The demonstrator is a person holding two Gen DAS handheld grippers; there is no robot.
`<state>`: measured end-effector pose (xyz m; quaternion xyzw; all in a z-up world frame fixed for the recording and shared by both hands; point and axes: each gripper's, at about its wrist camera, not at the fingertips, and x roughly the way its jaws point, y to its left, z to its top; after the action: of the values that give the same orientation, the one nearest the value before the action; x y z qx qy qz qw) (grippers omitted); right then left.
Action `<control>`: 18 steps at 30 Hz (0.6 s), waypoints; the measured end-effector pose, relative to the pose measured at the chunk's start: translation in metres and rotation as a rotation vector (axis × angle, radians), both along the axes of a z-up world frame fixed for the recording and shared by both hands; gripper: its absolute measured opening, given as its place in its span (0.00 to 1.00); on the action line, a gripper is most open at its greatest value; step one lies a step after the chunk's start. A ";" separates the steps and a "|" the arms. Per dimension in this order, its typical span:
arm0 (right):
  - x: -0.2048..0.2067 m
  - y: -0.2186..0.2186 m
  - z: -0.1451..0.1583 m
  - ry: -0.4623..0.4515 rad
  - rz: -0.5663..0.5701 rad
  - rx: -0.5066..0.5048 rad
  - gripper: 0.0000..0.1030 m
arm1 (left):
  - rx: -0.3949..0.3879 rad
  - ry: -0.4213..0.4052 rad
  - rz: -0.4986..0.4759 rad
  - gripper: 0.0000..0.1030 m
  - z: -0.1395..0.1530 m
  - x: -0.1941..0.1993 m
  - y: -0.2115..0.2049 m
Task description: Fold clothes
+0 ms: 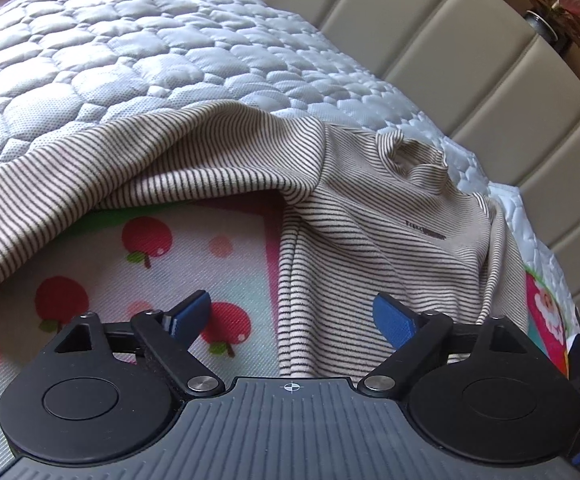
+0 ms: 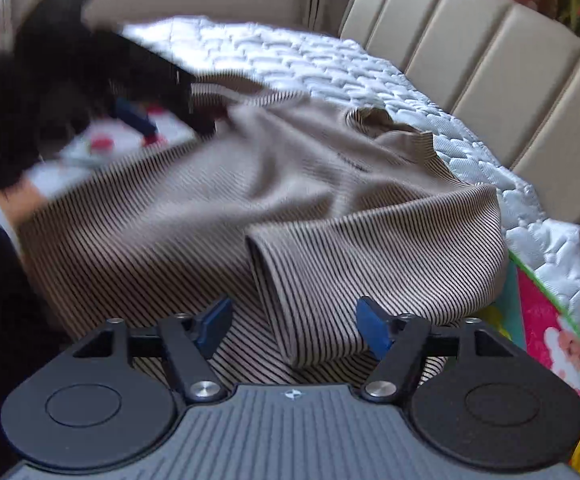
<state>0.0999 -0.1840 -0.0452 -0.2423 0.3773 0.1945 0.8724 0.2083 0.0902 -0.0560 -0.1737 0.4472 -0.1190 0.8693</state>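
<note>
A beige shirt with thin dark stripes lies on the bed, collar toward the headboard. Its left sleeve lies stretched out to the left over the mat. My left gripper is open and empty, just above the shirt's left side edge. In the right wrist view the shirt lies spread, with the right sleeve folded in across the body, cuff toward me. My right gripper is open and empty, its jaws on either side of that cuff. The left gripper shows blurred at the far left.
A mat with an apple print lies under the shirt on a white quilted mattress. A beige padded headboard runs along the right. A potted plant stands behind it. The mat's colourful Santa edge lies at right.
</note>
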 end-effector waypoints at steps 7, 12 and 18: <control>0.052 -0.052 0.107 -0.189 -0.200 0.115 0.11 | 0.028 -0.001 0.011 0.93 0.001 -0.003 0.000; 0.095 -0.075 0.213 -0.361 -0.325 0.249 0.11 | 0.007 0.003 0.020 0.93 0.002 -0.002 0.004; 0.136 -0.043 0.243 -0.361 -0.344 0.325 0.04 | -0.060 0.025 0.055 0.94 0.003 0.002 0.017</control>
<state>0.2360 -0.2275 0.1974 -0.0628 0.2154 0.0554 0.9729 0.2099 0.1073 -0.0530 -0.2136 0.4494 -0.1061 0.8609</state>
